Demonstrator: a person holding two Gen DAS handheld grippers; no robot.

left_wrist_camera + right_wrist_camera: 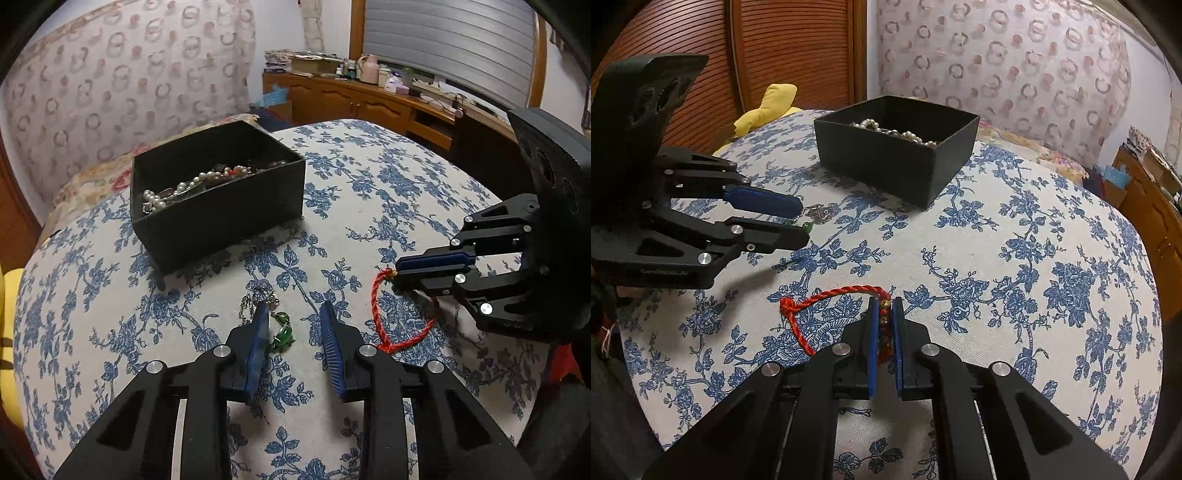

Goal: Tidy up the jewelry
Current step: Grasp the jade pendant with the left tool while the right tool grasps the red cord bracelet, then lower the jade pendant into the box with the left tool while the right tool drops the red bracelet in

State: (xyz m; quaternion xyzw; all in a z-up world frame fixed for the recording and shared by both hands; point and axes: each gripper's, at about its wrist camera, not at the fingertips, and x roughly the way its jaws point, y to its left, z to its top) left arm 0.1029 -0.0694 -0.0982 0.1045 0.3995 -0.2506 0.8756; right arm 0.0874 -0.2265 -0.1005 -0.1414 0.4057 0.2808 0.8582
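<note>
Gripping red cord bracelet (827,299), right gripper (885,301) fingers; left gripper (293,308) fingers spread around green pendant necklace (282,330).

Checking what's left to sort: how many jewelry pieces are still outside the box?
2: a red cord bracelet clamped in the right gripper, and a green-stone chain between the left gripper's open jaws.

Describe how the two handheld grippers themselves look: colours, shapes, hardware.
Both the left gripper and the right gripper are matte black linkage frames with cut-out triangular openings and round silver pivot bolts. Their fingers are flat, with ribbed blue pads on the inner faces. Behind each sits a wedge-shaped black housing with round recesses.
</note>
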